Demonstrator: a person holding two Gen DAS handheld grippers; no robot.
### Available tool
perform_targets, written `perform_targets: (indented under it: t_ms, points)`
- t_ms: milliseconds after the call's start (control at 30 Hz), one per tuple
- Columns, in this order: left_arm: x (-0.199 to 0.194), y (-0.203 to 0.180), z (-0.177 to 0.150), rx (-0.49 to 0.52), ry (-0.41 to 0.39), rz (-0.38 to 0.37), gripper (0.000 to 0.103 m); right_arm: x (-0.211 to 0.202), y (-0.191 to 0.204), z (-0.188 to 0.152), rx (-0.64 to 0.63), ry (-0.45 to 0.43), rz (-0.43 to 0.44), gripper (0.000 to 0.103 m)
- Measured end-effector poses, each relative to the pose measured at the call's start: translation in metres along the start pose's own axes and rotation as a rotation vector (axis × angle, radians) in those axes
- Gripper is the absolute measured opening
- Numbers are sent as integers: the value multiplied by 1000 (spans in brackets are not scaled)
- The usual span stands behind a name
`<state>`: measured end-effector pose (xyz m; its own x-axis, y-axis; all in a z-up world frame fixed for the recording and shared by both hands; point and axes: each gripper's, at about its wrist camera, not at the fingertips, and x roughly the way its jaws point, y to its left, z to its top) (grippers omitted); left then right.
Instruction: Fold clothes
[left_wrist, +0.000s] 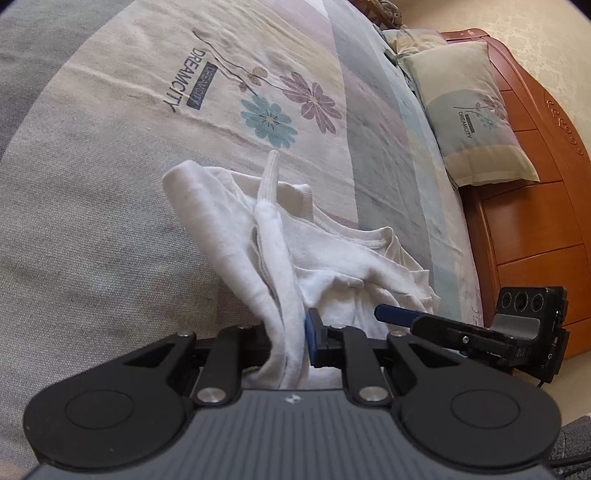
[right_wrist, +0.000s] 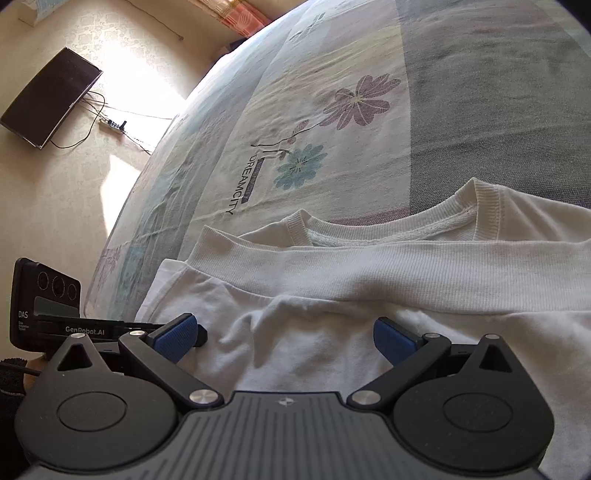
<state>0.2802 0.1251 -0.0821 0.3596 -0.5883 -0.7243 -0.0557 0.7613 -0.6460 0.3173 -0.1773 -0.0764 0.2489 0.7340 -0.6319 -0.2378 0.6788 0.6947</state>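
Left wrist view: a flower-printed bedspread (left_wrist: 110, 155) stretches ahead of the jaws, bearing a white sweatshirt (left_wrist: 332, 251) whose bunched fold the left gripper (left_wrist: 291, 332) pinches tight. Right gripper (right_wrist: 284, 334), jaws spread wide, holds nothing; the sweatshirt lies flat between and beyond its pads (right_wrist: 173, 336).

floral bedspread (left_wrist: 155, 122) | pillow (left_wrist: 469, 110) | wooden headboard (left_wrist: 528, 206) | dark monitor (right_wrist: 50, 98)

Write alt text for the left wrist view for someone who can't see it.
The left gripper is shut on a bunched white cotton sweatshirt lying on a floral-print bedspread. The open right gripper reaches in beside it, with a matching pillow behind.
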Motion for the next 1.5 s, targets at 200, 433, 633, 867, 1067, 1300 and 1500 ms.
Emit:
perform_targets:
  t_ms: [200,433,633,867,1067,1300,1500]
  points:
    - [-1,-15,1,19,10,24,14,-9,-26,-13,128,61,70,103]
    - [-5,-44,-1,45,35,19,14,-55,-33,-14,110,-67,60,103]
    - [-8,-77,0,53,62,-40,14,-81,-47,-29,126,-131,9,103]
    - [9,-121,2,77,124,-147,14,-119,-64,-46,170,-230,-21,103]
    - [42,-156,1,128,192,-212,14,-153,-82,-54,220,-332,-80,103]
    - [92,-179,0,132,251,-258,14,-187,-92,-66,248,-419,-134,103]
    - [137,-184,-4,102,307,-250,14,-218,-95,-74,233,-454,-214,103]
